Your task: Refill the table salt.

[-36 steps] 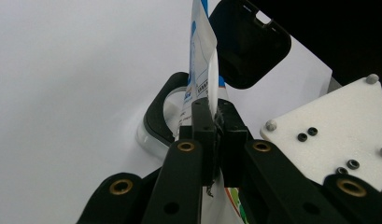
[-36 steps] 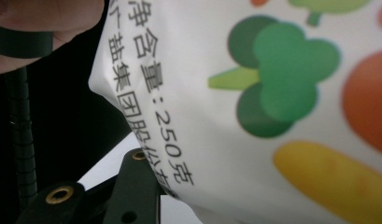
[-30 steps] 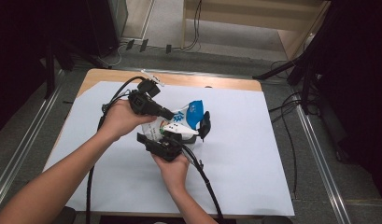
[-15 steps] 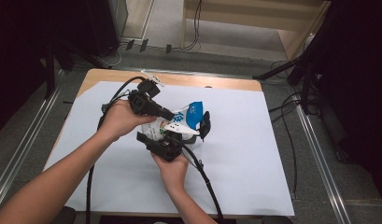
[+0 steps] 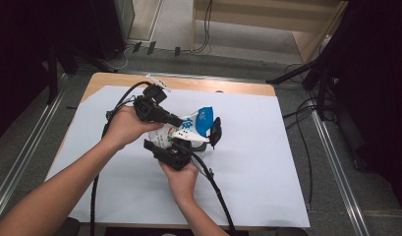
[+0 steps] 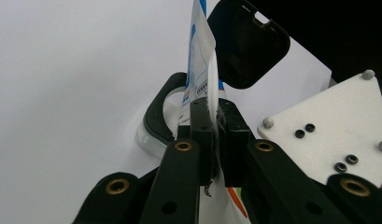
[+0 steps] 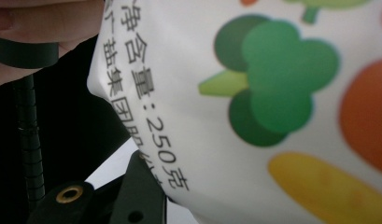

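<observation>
Pouch: white-and-blue printed plastic bag (image 5: 191,129) held above table centre, over clear container with black flip lid (image 6: 247,44). Left gripper (image 6: 212,126) pinches bag's thin edge. Right gripper (image 5: 175,150) near bag's underside; finger state unclear. Risk: edge slips or tears, contents spilling onto white sheet (image 5: 267,162).

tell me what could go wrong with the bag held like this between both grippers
The left gripper pinches just a thin edge of the printed bag, so that edge could slip out or tear if the hands pull apart. The black-rimmed container sits right under the bag and might get knocked.
</observation>
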`<state>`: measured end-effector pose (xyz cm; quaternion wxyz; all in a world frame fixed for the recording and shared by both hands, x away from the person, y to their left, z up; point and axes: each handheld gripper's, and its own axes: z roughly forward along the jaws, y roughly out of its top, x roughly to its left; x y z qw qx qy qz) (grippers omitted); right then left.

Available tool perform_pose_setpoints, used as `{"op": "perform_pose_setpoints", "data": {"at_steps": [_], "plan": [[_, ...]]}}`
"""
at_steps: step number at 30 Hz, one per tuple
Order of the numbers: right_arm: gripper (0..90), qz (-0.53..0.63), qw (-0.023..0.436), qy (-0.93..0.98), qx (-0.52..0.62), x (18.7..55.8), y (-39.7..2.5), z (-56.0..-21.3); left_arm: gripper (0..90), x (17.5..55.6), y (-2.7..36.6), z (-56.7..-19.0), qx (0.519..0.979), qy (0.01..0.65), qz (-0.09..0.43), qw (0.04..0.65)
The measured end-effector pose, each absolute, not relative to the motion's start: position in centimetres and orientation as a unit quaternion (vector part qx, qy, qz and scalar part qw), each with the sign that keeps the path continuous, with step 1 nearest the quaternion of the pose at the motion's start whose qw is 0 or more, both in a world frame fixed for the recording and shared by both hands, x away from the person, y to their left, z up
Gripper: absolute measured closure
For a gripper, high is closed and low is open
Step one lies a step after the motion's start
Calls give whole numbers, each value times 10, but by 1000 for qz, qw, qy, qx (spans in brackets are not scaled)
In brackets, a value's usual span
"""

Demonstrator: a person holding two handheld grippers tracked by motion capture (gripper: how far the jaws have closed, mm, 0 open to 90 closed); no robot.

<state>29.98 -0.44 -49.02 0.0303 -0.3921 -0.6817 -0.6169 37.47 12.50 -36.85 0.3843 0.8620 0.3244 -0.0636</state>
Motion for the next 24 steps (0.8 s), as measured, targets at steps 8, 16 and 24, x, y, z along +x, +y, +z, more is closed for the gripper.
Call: {"op": "perform_pose_setpoints", "data": {"at_steps": [8,16,24], "plan": [[695,-618,38,-677,-397,299,-3,-490,883,376,125,-369,862,326,-67,382],[693,-618,38,-678,-397,299,-3,-490,882,376,124,-369,863,327,-67,379],[689,-620,40,-676,-395,299,-3,-490,883,376,123,-368,865,326,-66,376]]}}
